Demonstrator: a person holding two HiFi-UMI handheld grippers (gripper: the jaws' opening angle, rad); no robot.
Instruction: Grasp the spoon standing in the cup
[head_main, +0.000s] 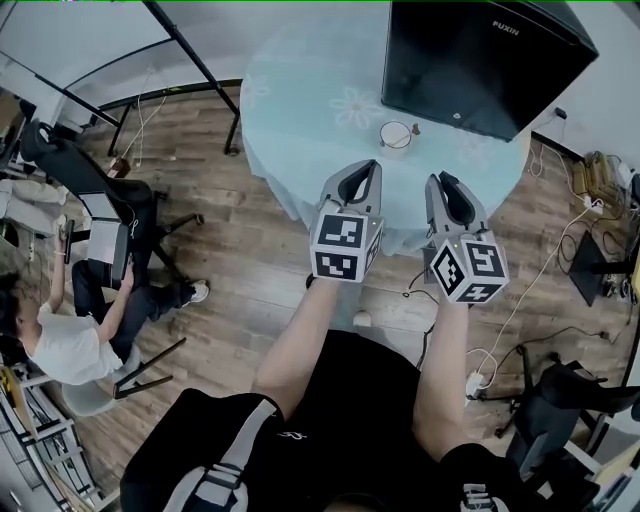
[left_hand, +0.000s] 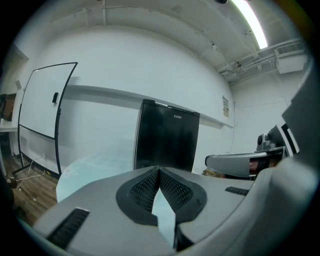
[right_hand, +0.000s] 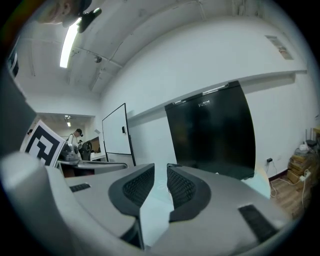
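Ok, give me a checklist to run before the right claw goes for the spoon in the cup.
1. Right claw jaws apart, nothing between them: ok.
2. Left claw shut and empty: ok.
3. Cup upright on the table: ok.
4. Which way the spoon leans: cannot tell, too small in the head view.
5. Cup lined up in the right gripper view: not ok, only the black box and cloth show ahead.
6. Path from right claw to cup: ok, only bare cloth lies between them in the head view.
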